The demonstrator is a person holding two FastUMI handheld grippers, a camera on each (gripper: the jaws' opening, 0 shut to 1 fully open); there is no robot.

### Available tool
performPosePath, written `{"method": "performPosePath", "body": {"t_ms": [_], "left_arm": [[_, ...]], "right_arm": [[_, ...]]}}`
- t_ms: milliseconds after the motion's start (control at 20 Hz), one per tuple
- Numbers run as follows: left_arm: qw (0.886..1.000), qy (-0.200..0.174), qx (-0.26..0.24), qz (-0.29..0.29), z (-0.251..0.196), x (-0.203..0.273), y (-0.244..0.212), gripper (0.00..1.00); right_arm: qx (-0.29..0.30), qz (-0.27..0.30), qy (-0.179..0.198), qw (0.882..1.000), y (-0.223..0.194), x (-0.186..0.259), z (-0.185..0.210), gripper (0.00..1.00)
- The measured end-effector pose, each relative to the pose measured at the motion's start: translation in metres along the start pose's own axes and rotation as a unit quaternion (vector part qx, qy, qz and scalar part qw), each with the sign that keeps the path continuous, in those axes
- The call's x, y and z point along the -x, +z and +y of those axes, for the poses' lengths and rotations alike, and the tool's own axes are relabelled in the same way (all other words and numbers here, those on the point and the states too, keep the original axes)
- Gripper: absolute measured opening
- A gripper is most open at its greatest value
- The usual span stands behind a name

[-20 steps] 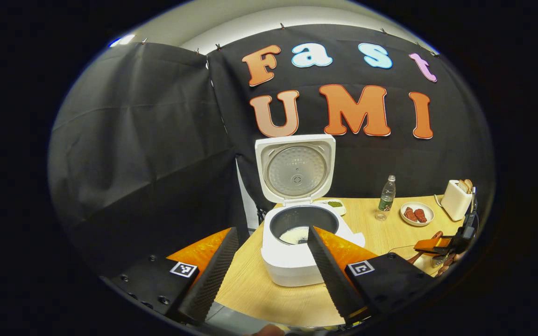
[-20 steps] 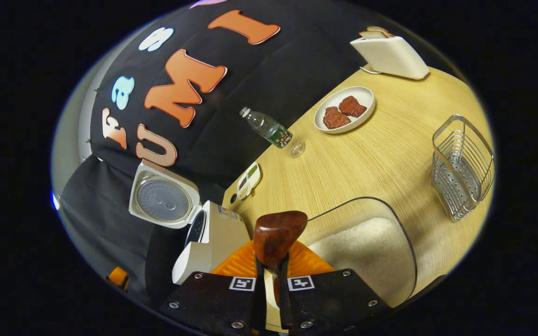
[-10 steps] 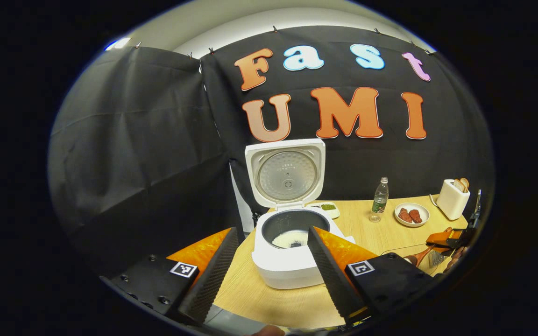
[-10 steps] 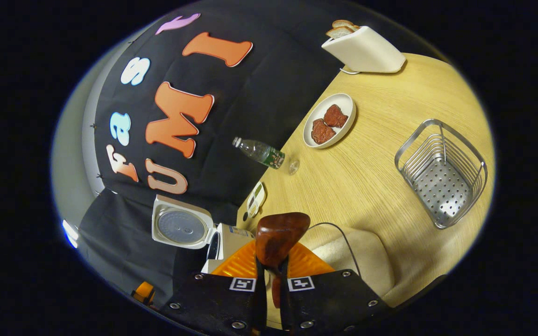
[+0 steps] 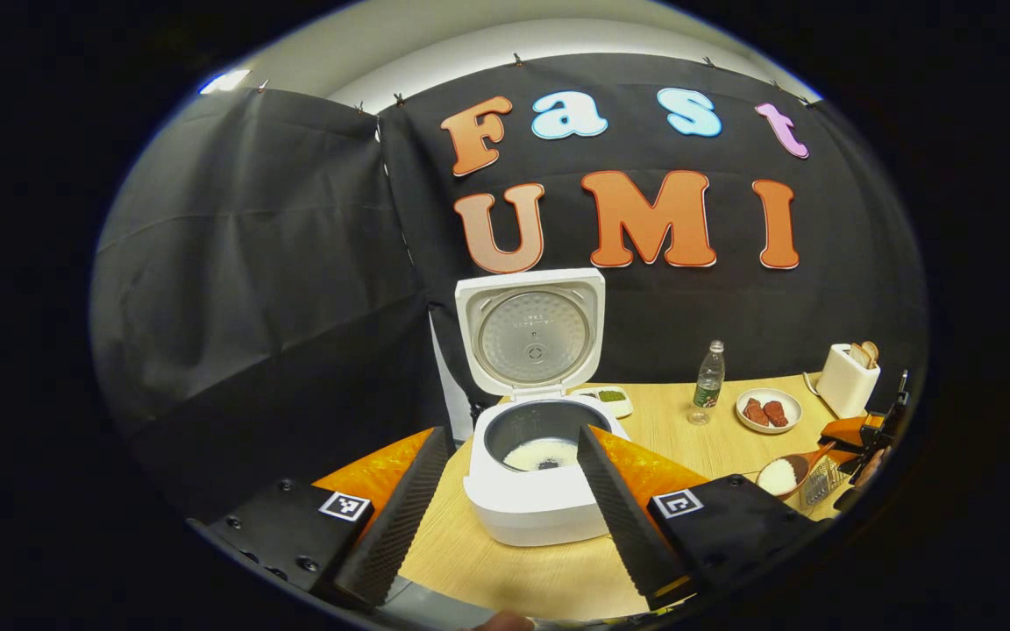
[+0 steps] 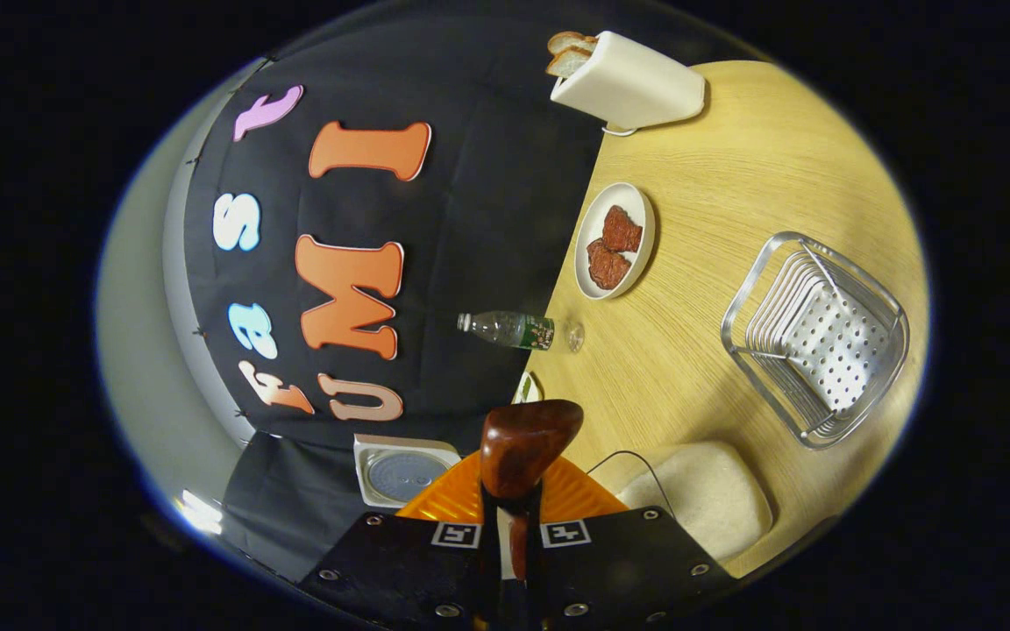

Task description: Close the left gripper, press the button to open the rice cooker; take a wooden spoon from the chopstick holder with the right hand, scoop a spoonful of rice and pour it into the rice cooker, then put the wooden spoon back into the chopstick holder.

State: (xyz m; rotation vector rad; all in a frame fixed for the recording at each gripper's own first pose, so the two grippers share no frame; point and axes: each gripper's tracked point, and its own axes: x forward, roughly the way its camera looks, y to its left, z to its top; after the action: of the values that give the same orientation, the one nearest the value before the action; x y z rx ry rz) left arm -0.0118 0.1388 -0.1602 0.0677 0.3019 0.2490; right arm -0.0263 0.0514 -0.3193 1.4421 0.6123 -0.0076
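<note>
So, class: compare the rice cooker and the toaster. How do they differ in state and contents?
The rice cooker stands open, lid raised, while the toaster has no lid. The rice cooker's dark pot holds a little white rice; the toaster holds bread slices in its top. Both are white and stand on the wooden table.

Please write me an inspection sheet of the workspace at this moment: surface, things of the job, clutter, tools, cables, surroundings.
Surface: wooden table, no spills seen.
Job's things: rice cooker lid up, rice inside the pot; wooden spoon gripped; rice bowl near it; metal chopstick holder holds nothing.
Clutter: toaster with bread, plate of meat, water bottle, small dish.
Tools: left tool open, apart from the cooker; right tool shut on the spoon.
Cables: thin cord by the bowl.
Surroundings: black cloth wall.
</note>
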Motion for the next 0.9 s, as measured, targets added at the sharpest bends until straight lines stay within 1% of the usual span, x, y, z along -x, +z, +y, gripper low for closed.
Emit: {"method": "performPosePath", "body": {"t_ms": [100,150,200,250,300,450,500,550,650,700,750,800,900], "left_arm": [[1.000,0.004,0.005,-0.001,0.003,0.003,0.000,0.96],[1.000,0.006,0.006,-0.003,0.002,0.004,0.001,1.00],[1.000,0.009,0.007,-0.006,0.005,0.005,0.002,1.00],[1.000,0.011,0.008,-0.010,0.006,0.006,0.005,0.96],[1.000,0.013,0.009,-0.016,0.008,0.008,0.007,1.00],[0.999,0.020,0.015,-0.033,0.014,0.013,0.014,1.00],[0.999,0.026,0.015,-0.037,0.019,0.015,0.016,0.96],[0.999,0.031,0.017,-0.041,0.024,0.017,0.018,0.96],[0.998,0.043,0.024,-0.046,0.035,0.020,0.020,0.96],[0.997,0.050,0.030,-0.047,0.043,0.022,0.021,1.00],[0.997,0.057,0.035,-0.047,0.049,0.023,0.020,1.00],[0.996,0.065,0.039,-0.047,0.057,0.024,0.018,0.96],[0.995,0.080,0.042,-0.048,0.073,0.026,0.014,0.96]], "right_arm": [[-0.026,-0.003,0.023,0.999,0.004,0.000,0.018,0.10],[-0.037,-0.005,0.036,0.999,0.005,-0.002,0.029,0.10],[-0.042,-0.002,0.046,0.998,0.003,-0.004,0.040,0.10],[-0.048,0.002,0.057,0.997,0.001,-0.008,0.051,0.10],[-0.048,0.009,0.066,0.997,-0.005,-0.011,0.065,0.11],[-0.050,0.036,0.094,0.994,-0.029,-0.030,0.103,0.11],[-0.051,0.047,0.101,0.992,-0.039,-0.033,0.115,0.11],[-0.052,0.058,0.108,0.991,-0.047,-0.038,0.127,0.11],[-0.044,0.077,0.115,0.989,-0.063,-0.054,0.145,0.10],[-0.040,0.085,0.115,0.989,-0.072,-0.062,0.152,0.11],[-0.036,0.091,0.114,0.989,-0.080,-0.071,0.156,0.11],[-0.034,0.098,0.112,0.988,-0.088,-0.079,0.160,0.10],[-0.029,0.105,0.108,0.988,-0.102,-0.096,0.168,0.10]]}}
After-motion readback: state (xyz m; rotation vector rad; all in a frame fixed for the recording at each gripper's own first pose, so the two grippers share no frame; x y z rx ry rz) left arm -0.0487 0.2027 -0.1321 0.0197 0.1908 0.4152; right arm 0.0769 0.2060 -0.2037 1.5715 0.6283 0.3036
